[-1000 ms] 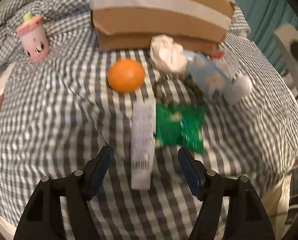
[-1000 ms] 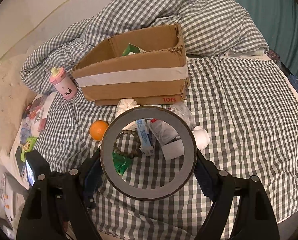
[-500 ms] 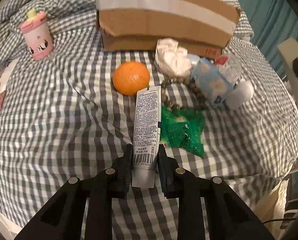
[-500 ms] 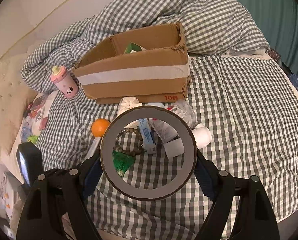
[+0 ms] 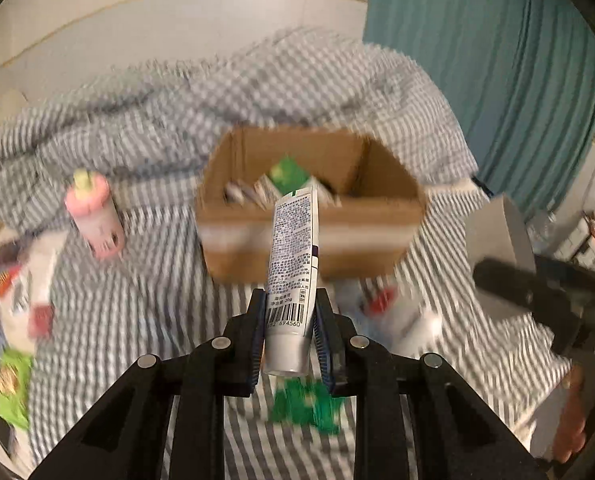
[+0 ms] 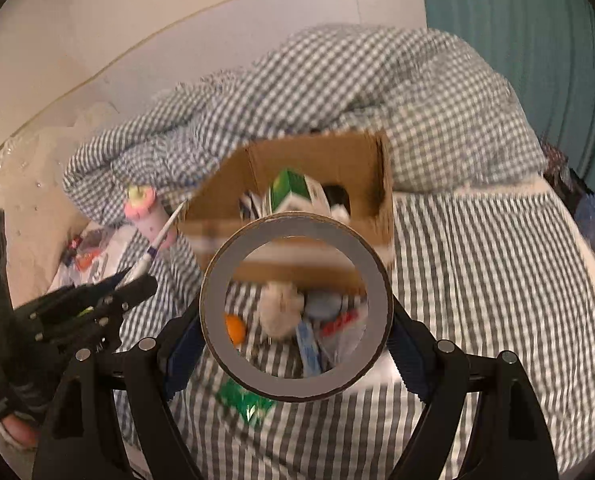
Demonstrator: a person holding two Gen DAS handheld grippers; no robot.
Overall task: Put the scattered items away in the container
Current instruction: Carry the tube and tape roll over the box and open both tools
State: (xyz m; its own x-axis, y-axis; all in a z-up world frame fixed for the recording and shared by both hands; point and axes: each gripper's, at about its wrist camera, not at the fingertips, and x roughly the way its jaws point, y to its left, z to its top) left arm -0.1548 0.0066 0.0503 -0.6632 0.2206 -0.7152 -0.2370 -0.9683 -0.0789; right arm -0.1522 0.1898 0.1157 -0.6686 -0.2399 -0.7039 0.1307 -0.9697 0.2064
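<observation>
Left tongs (image 5: 289, 320) grip tube (image 5: 293, 248); right tongs (image 6: 295, 344) grip tape roll (image 6: 217, 320).

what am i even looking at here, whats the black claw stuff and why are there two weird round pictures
No robot here: a person carries a hand-held gripper in each hand, each with a fisheye camera looking along its two black fingers, hence two round, warped pictures.

The left wrist view shows the left gripper shut on a white tube, lifted off the bed. The right wrist view shows the right gripper holding a roll of tape by its outer sides.

Both face an open cardboard box on a checked bedspread; it already holds some packets. Lying on the bed are a pink bottle, an orange, a green packet and some blurred items in front of the box.
</observation>
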